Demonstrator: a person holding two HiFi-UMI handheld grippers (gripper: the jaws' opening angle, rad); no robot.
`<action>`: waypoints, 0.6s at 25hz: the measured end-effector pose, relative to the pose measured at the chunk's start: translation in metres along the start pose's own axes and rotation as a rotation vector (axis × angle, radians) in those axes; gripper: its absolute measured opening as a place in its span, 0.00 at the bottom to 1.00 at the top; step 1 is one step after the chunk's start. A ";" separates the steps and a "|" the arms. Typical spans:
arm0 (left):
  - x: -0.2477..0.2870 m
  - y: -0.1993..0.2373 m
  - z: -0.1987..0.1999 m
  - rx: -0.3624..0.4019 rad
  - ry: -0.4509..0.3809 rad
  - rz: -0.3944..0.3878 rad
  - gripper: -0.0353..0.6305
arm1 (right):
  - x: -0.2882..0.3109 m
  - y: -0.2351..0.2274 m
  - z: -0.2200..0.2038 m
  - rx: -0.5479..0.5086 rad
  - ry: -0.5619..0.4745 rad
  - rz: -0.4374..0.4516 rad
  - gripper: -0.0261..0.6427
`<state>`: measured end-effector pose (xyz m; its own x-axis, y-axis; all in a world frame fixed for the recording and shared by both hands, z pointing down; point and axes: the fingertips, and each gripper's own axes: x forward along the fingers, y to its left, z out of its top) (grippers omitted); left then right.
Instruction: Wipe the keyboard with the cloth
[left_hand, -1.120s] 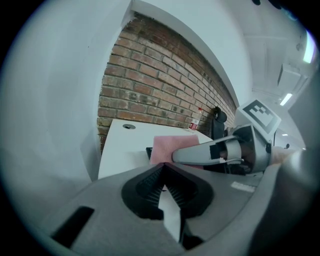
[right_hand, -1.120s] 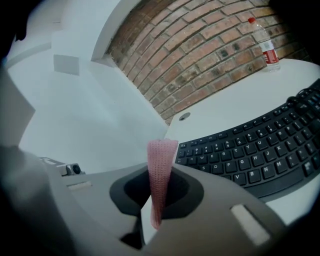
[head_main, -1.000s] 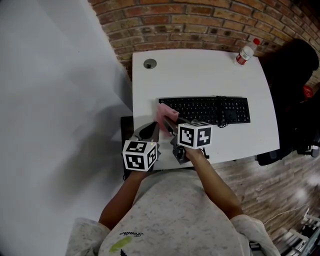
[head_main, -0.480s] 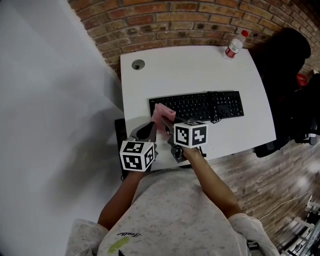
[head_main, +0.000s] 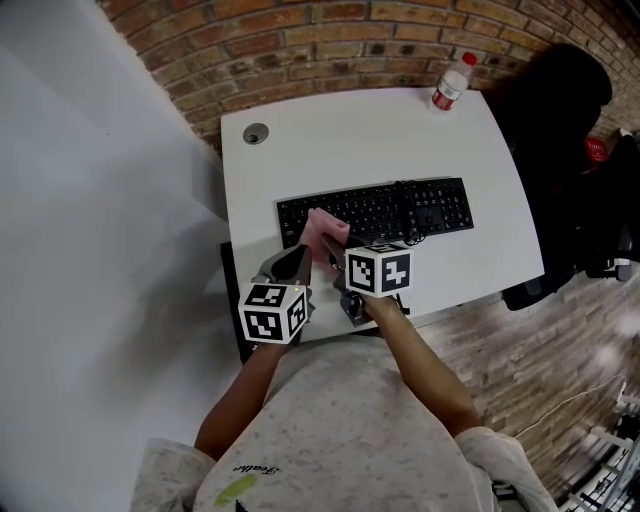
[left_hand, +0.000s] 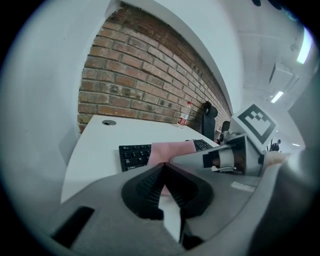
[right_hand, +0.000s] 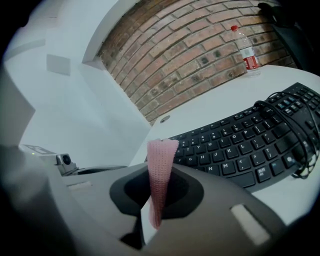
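Over the left end of the black keyboard (head_main: 375, 212), on the white worktop (head_main: 340, 140): a pink cloth (head_main: 325, 232), pinched tight between the fingers of the right gripper (right_hand: 159, 182). Seen edge-on in the right gripper view, standing up thin between both fingers, with the keys just behind. Hard to tell whether touching the keys or just above them. Left gripper (left_hand: 164, 169) just beside, near the front edge of the worktop, fingers pressed together on nothing, pointing toward the cloth. Thin black cable (right_hand: 302, 150) looped over the keys toward the right side. Water bottle (head_main: 450, 82) well apart at the far right corner, out of the way.

Looks like the very start of the wiping step: cloth in hand and at one end, most keys not yet reached. Next, probably: lower the cloth flat onto the keys, press softly, then slide to the right along the rows. Needs care at the cable, so as not to snag or drag it. Maybe use the left gripper to keep the keyboard from sliding.
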<state>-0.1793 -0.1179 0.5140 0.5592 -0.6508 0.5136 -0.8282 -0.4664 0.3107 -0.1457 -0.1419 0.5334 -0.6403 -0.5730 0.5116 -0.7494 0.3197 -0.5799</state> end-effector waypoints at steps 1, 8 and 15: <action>0.003 -0.003 0.000 0.002 0.002 -0.002 0.05 | -0.002 -0.003 0.001 0.002 -0.001 0.000 0.08; 0.022 -0.027 0.006 0.013 0.013 -0.011 0.05 | -0.020 -0.027 0.008 0.021 -0.008 -0.004 0.08; 0.038 -0.051 0.008 0.026 0.025 -0.019 0.05 | -0.039 -0.050 0.015 0.036 -0.019 -0.006 0.08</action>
<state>-0.1150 -0.1238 0.5111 0.5733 -0.6270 0.5275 -0.8162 -0.4938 0.3000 -0.0808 -0.1471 0.5335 -0.6323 -0.5891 0.5032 -0.7463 0.2887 -0.5997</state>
